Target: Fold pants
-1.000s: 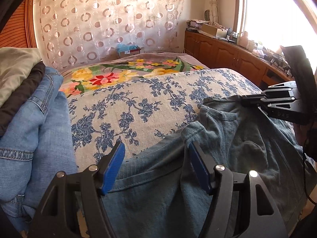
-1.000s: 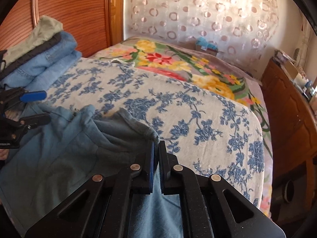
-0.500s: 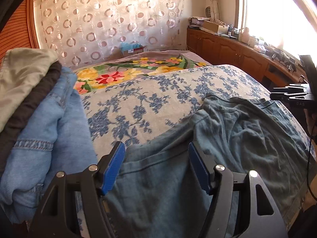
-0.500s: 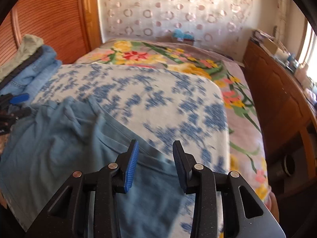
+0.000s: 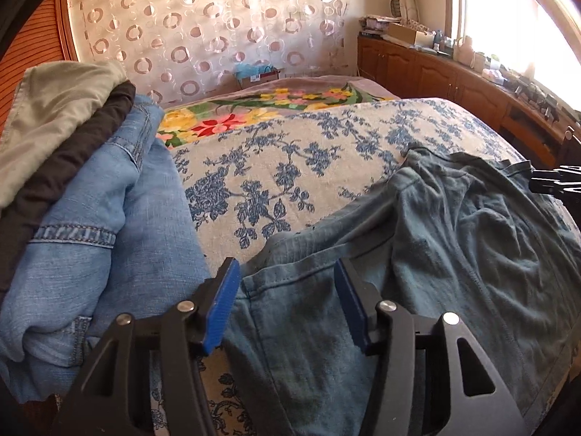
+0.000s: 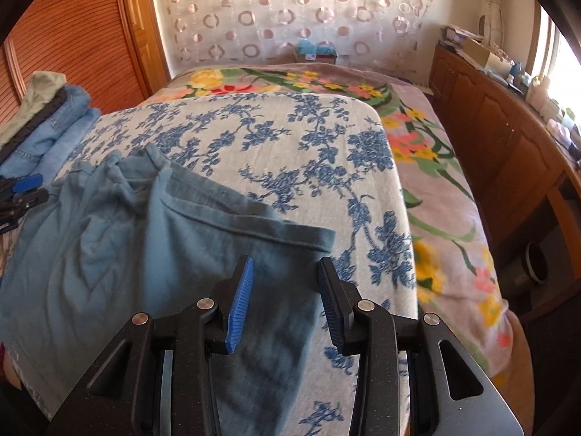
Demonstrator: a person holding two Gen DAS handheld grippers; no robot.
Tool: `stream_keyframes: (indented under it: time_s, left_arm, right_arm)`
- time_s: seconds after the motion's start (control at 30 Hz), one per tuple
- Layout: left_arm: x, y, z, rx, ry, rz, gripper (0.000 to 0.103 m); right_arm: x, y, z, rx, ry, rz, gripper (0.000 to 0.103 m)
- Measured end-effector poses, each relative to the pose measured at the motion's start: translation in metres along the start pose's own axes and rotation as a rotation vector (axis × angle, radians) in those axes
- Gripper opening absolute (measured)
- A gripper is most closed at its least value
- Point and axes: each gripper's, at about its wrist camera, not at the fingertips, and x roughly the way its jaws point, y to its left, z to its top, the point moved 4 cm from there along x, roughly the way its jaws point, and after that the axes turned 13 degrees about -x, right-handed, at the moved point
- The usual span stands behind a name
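Teal pants [image 6: 120,254] lay rumpled across the near edge of a bed, on a blue-flowered blanket [image 6: 290,145]. The left gripper [image 5: 287,301] hung over their hem corner, jaws closing with cloth between them but the pads not pressing. The right gripper [image 6: 285,298] stood parted above the other end, gripping nothing. A stack of folded clothes [image 5: 72,181] crowded the bed's left edge just beside the left gripper. A wooden cabinet [image 6: 508,138] ran along the right edge.
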Motion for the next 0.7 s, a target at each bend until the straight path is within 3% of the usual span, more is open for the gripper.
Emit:
stream_keyframes:
  time_s: [0.2, 0.37, 0.5, 0.7]
  left_arm:
    - [0.005, 0.003, -0.005, -0.016, 0.027, -0.026, 0.037]
    - [0.001, 0.003, -0.003, -0.022, 0.008, -0.029, 0.009]
    - [-0.01, 0.018, 0.005, -0.088, -0.052, 0.0, 0.008]
    - [-0.008, 0.023, 0.006, -0.08, -0.054, 0.024, 0.007]
  right_arm:
    - [-0.002, 0.008, -0.006, 0.003, -0.001, 0.014, 0.038]
    - [-0.003, 0.011, -0.009, -0.002, -0.004, 0.011, 0.041]
    - [-0.002, 0.017, -0.012, -0.021, -0.009, -0.009, 0.042]
    - [-0.002, 0.019, -0.014, -0.022, -0.021, -0.018, 0.043]
